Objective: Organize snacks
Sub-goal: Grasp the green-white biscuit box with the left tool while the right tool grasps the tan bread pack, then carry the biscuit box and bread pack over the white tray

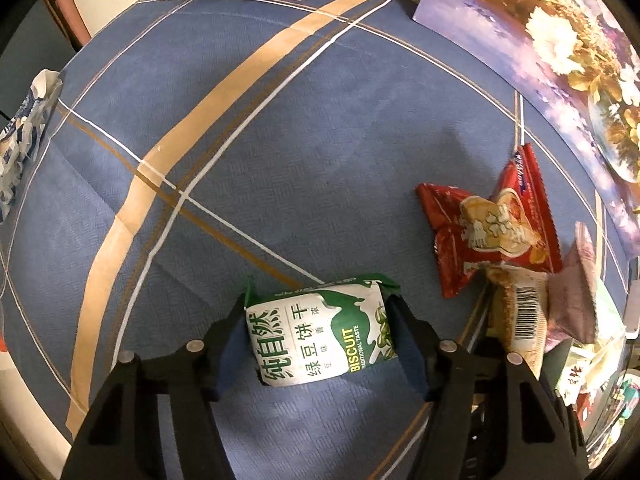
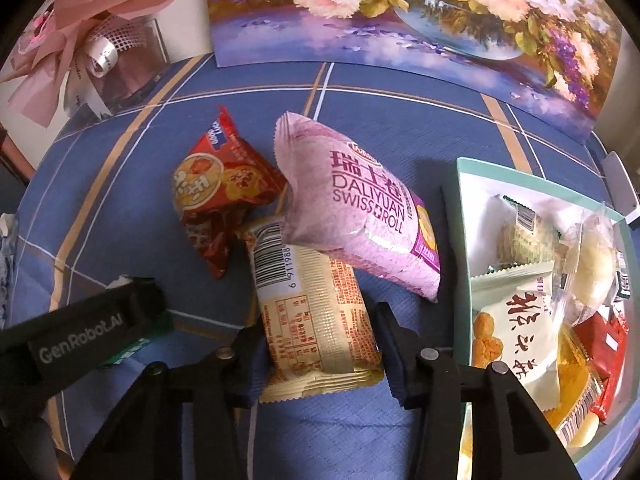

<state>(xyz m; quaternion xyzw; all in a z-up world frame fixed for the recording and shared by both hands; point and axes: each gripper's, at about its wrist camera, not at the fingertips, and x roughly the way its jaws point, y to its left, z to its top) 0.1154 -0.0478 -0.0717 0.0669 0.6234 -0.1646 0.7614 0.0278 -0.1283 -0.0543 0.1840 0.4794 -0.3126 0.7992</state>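
My left gripper (image 1: 318, 330) is shut on a green-and-white biscuit packet (image 1: 320, 332), held just above the blue checked tablecloth (image 1: 280, 140). My right gripper (image 2: 316, 344) has its jaws on both sides of a cream snack packet (image 2: 316, 316) with a barcode, touching it. A pink Swiss roll packet (image 2: 356, 208) leans on the cream packet's far end. A red snack packet (image 2: 216, 196) lies to their left. The red packet (image 1: 488, 228) and the cream packet (image 1: 520, 320) also show in the left wrist view. The left gripper's body (image 2: 80, 332) shows at the lower left of the right wrist view.
A pale green tray (image 2: 464, 208) at the right holds several wrapped snacks. A flower painting (image 2: 400, 20) stands along the table's back edge. A pink paper-wrapped bouquet (image 2: 80, 32) stands at the back left. A blue-and-white packet (image 1: 24, 140) lies at the table's left edge.
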